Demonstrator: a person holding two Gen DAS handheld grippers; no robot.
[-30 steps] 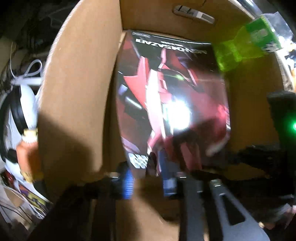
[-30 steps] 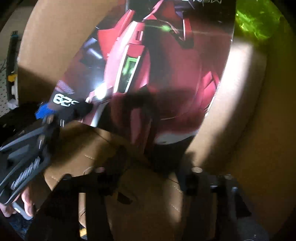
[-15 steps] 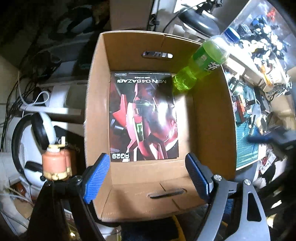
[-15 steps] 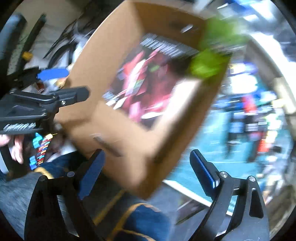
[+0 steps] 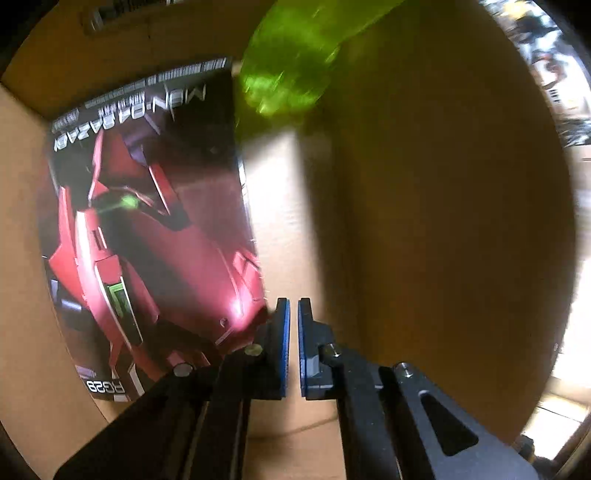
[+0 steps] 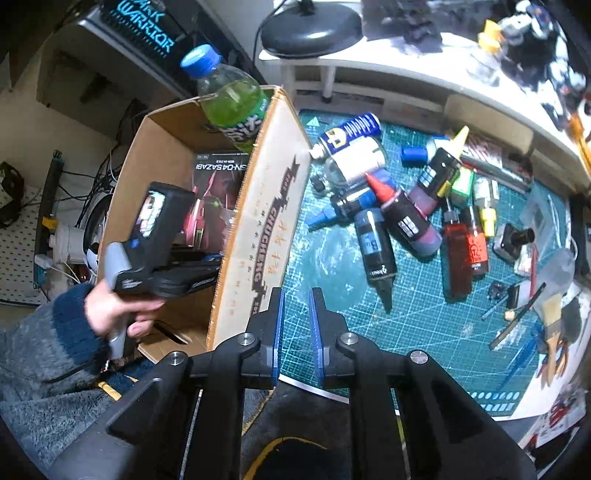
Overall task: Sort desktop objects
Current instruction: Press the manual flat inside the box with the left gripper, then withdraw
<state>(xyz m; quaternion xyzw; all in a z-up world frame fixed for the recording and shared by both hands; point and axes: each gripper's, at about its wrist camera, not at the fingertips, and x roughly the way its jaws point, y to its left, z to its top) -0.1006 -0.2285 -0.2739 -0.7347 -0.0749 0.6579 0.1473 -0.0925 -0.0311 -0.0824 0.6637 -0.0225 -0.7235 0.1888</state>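
One box point(image 6: 258, 206), one green bottle point(image 6: 231, 99)

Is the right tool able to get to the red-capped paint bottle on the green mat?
Probably yes. The right tool hangs above the mat, and nothing lies between it and the bottle; its jaws are closing, empty.

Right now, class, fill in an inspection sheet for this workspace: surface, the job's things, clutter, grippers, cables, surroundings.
Surface: green cutting mat, crowded along its far side.
Job's things: cardboard box at the mat's left edge holds a model-kit box lying flat and a green bottle leaning in the far corner, blue cap above the rim.
Clutter: paint bottles and a spray can lie heaped on the mat; tools at its right edge.
Grippers: left gripper shut, empty, down inside the box; right gripper closing, nothing between its jaws, above the mat.
Cables: a tangle left of the box.
Surroundings: white shelf with a black lamp base.
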